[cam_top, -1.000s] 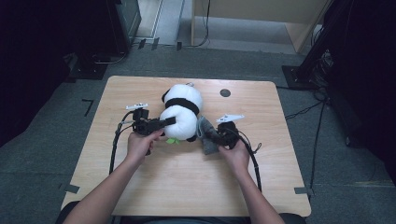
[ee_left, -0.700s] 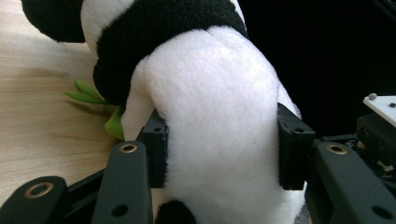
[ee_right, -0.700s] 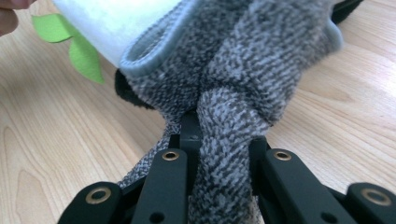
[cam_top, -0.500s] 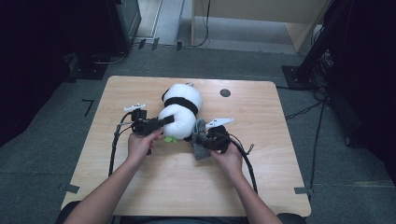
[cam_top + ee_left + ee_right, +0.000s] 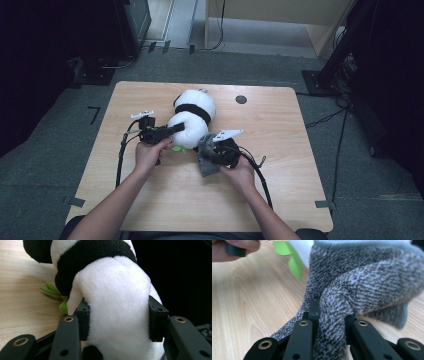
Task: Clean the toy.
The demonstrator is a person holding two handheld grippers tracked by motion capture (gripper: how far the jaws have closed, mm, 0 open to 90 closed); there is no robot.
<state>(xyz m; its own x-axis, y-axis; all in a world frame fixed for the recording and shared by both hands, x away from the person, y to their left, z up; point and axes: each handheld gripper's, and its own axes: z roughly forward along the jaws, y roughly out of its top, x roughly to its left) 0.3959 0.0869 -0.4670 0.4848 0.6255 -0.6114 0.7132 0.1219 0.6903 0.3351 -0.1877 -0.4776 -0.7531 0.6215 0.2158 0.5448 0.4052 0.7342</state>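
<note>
steadying plush panda (image 5: 192, 120), left gripper (image 5: 117, 315) is squeezing its white body at 9 o'clock; right gripper (image 5: 332, 315) is pinching grey knit sock (image 5: 362, 282) at 5 o'clock, seemingly for dressing, on surface (image 5: 280, 125).

A wooden table (image 5: 280, 200) stands on grey carpet (image 5: 370, 200); a light cabinet (image 5: 280, 20) stands beyond its far edge, amid dark surroundings.

A lab or studio recording corner.
A lone wooden table (image 5: 280, 165) stands on grey carpet (image 5: 50, 165) marked with tape (image 5: 94, 114), among loose cables (image 5: 325, 119), dark equipment stands (image 5: 345, 55) and a wooden cabinet (image 5: 280, 20).
</note>
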